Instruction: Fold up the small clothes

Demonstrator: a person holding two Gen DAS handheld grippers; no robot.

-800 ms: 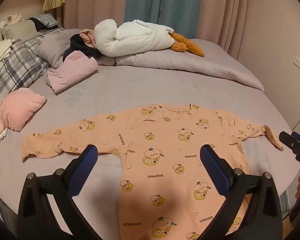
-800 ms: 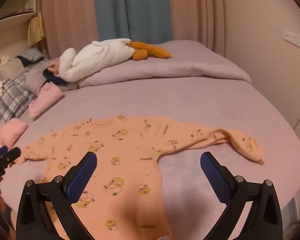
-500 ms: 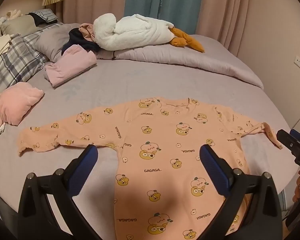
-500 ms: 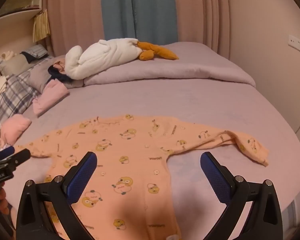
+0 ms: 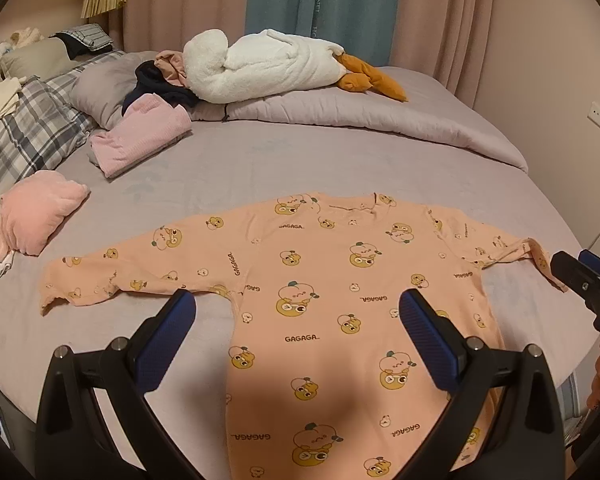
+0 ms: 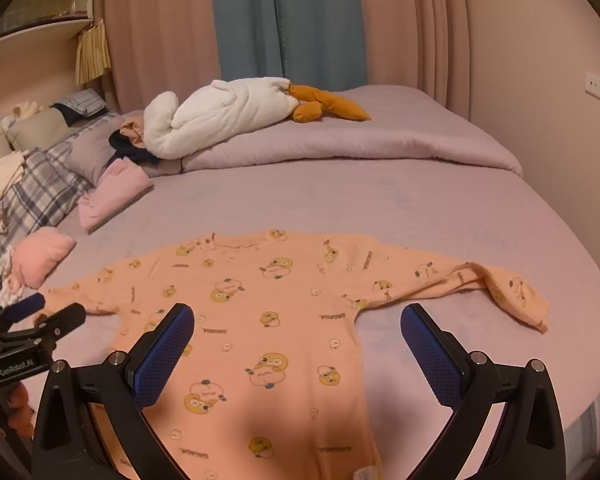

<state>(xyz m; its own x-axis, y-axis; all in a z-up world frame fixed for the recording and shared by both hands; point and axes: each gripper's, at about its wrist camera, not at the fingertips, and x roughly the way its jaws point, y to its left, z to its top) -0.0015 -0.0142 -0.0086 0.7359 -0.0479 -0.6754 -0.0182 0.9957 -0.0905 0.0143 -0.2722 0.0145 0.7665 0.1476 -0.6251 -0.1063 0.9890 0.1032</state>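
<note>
An orange baby suit (image 5: 320,300) lies flat on the bed (image 5: 260,168), front side up, with both long sleeves stretched out to the sides; it has little yellow cartoon faces and the word GAGAGA printed all over it; its neck end points toward the far side of the bed and its lower part runs down to the near edge, under both cameras

The left gripper (image 5: 296,320) hangs over the suit with its two blue pads spread wide apart; nothing is between them and they touch nothing; the left sleeve lies just past its left pad; the right gripper (image 6: 298,330) also hangs over the suit, pads spread wide, pinching nothing; the right sleeve (image 6: 480,284) lies just past its right pad, and the cuff at its end is bent and a bit crumpled; each gripper can be seen at the edge of the other one's view

Farther back on the bed, well away from the suit, sits a folded pink cloth (image 5: 140,140); nearer the left edge is a fluffy pink bundle (image 5: 36,208); a big white plush goose (image 5: 260,64) with orange feet lies on a rolled lilac blanket (image 5: 360,116); some dark clothes are tucked by its head; a grey checked pillow (image 5: 24,128) is at the left side; pink and blue curtains (image 6: 284,16) hang behind the bed
</note>
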